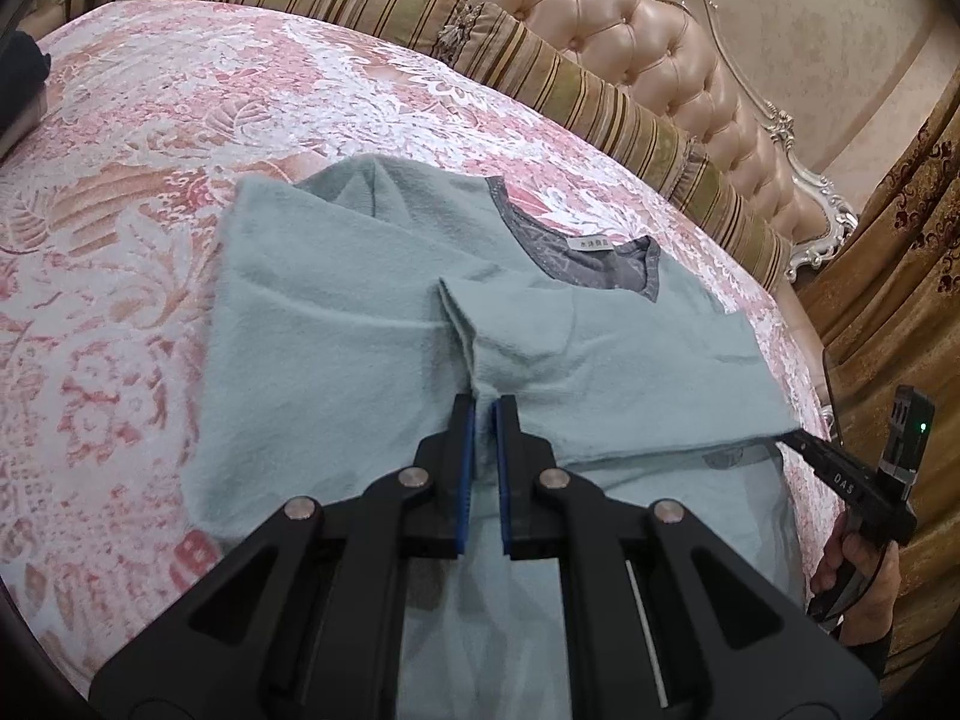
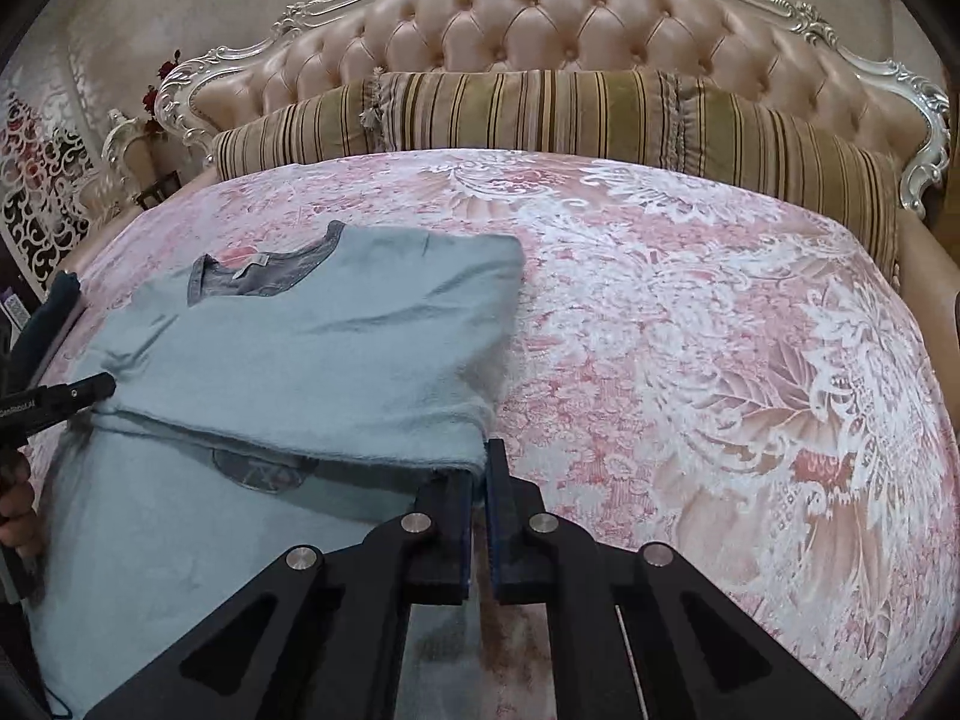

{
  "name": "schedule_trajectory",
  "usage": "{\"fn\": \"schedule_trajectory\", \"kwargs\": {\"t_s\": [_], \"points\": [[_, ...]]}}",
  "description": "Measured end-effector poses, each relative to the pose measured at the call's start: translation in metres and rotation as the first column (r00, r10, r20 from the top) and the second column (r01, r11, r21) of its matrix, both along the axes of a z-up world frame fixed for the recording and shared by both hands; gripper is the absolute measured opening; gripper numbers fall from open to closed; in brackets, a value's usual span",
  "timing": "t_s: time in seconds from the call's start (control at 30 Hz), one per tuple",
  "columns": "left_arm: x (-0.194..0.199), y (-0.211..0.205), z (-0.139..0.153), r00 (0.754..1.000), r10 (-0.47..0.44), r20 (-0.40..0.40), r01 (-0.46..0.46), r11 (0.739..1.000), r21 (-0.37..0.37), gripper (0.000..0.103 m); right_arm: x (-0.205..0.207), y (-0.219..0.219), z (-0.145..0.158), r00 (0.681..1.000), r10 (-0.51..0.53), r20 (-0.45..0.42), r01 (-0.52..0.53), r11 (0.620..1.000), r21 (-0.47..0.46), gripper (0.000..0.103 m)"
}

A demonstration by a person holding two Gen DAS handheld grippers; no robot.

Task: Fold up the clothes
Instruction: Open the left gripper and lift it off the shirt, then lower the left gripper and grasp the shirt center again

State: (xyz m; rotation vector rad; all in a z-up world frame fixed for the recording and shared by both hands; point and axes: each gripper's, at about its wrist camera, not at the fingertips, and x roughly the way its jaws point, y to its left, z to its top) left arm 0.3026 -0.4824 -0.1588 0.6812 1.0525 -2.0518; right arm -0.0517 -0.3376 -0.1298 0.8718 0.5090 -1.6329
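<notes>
A pale blue shirt is spread on the pink patterned bed, its lower part doubled up over itself below the grey collar. A raised pleat of the folded edge is pinched in the nearly closed left claw. The corner of that same edge is clamped in the right claw.

Black claw, blue pads.

shirt on bed, left part | pillow behind shirt, before headboard | grippers at shirt's near fold
</notes>
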Motion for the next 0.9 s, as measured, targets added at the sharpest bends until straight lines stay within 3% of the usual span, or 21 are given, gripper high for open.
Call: {"fn": "schedule_trajectory", "kwargs": {"t_s": [0.1,0.13,0.23,0.27,0.33,0.4,0.43,0.5,0.53,0.63,0.67,0.9], "points": [[0.01,0.006,0.022,1.0,0.01,0.026,-0.009,0.999,-0.05,0.011,-0.004,0.002,-0.002,1.0,-0.003,0.018,0.003,1.0,-0.014,0.003],[0.008,0.007,0.032,1.0,-0.003,0.028,0.005,0.997,-0.071,0.017,-0.004,0.003,-0.003,1.0,-0.004,0.023,0.004,1.0,-0.018,0.003],[-0.014,0.002,0.067,0.995,-0.094,0.016,0.095,0.986,-0.135,0.066,-0.007,0.003,-0.004,0.999,-0.007,0.04,0.008,1.0,-0.028,0.004],[-0.036,-0.003,0.071,0.985,-0.173,0.004,0.172,0.977,-0.129,0.069,-0.008,0.004,-0.004,0.999,-0.01,0.046,0.011,0.999,-0.03,0.005],[-0.09,-0.017,0.078,0.946,-0.323,-0.002,0.32,0.939,-0.127,0.069,-0.008,0.004,-0.005,0.999,-0.013,0.05,0.015,0.999,-0.032,0.005],[-0.149,-0.029,0.074,0.871,-0.49,-0.037,0.485,0.87,-0.089,0.063,-0.007,0.004,-0.005,0.999,-0.014,0.042,0.015,0.999,-0.032,0.006],[-0.173,-0.034,0.07,0.847,-0.53,-0.038,0.526,0.847,-0.076,0.049,-0.007,0.004,-0.005,0.999,-0.015,0.04,0.017,0.999,-0.032,0.006],[-0.222,-0.045,0.06,0.8,-0.599,-0.025,0.598,0.8,-0.04,0.047,-0.007,0.005,-0.006,0.999,-0.023,0.025,0.024,0.999,-0.028,0.012],[-0.248,-0.051,0.054,0.777,-0.629,-0.011,0.629,0.777,-0.018,0.047,-0.007,0.006,-0.006,0.999,-0.032,0.008,0.032,0.999,-0.025,0.021],[-0.293,-0.057,0.036,0.731,-0.682,0.02,0.682,0.732,0.017,0.047,-0.014,0.007,-0.008,0.998,-0.065,-0.014,0.065,0.998,-0.011,0.048],[-0.302,-0.056,0.032,0.718,-0.696,0.017,0.695,0.718,0.024,0.047,-0.016,0.008,-0.008,0.998,-0.069,-0.01,0.069,0.998,-0.011,0.051],[-0.324,-0.049,0.02,0.67,-0.74,0.061,0.738,0.673,0.05,0.045,-0.013,0.006,-0.008,0.999,-0.036,-0.011,0.035,0.999,-0.017,0.046]]}}
